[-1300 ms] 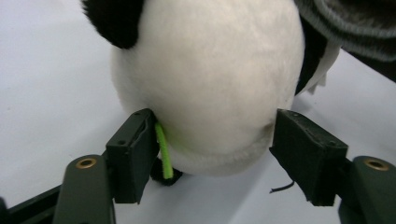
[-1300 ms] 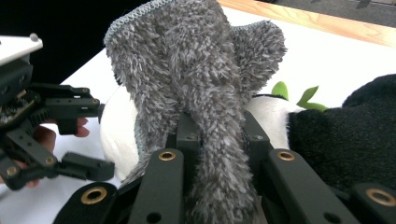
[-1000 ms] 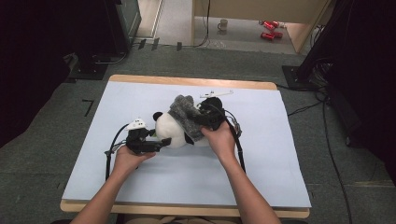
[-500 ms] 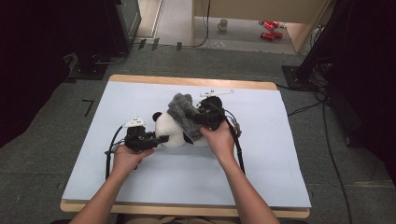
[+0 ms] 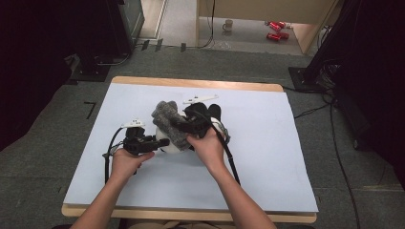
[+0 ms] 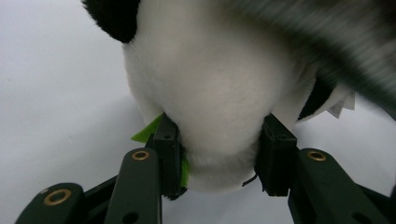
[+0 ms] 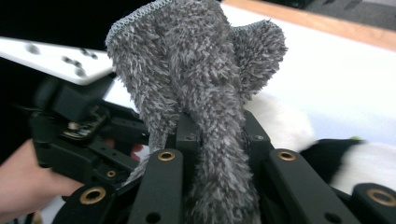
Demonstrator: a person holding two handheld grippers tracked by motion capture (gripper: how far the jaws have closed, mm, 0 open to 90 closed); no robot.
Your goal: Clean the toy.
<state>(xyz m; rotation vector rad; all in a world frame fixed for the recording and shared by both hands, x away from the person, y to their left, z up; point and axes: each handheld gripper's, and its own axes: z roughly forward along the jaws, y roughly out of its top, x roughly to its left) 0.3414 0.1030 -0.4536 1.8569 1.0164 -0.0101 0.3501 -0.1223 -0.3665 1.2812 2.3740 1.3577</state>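
The left gripper (image 6: 219,158), its jaws just closed, is clamped on the black-and-white plush panda (image 6: 210,84) mid-table. The right gripper (image 7: 217,135) is seen clamped on the grey fuzzy cloth (image 7: 196,79), draped over the panda.

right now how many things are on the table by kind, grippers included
plush panda toy: 1
fuzzy grey cloth: 1
grippers: 2, the left gripper shut on the panda, the right gripper shut on the cloth
total: 4
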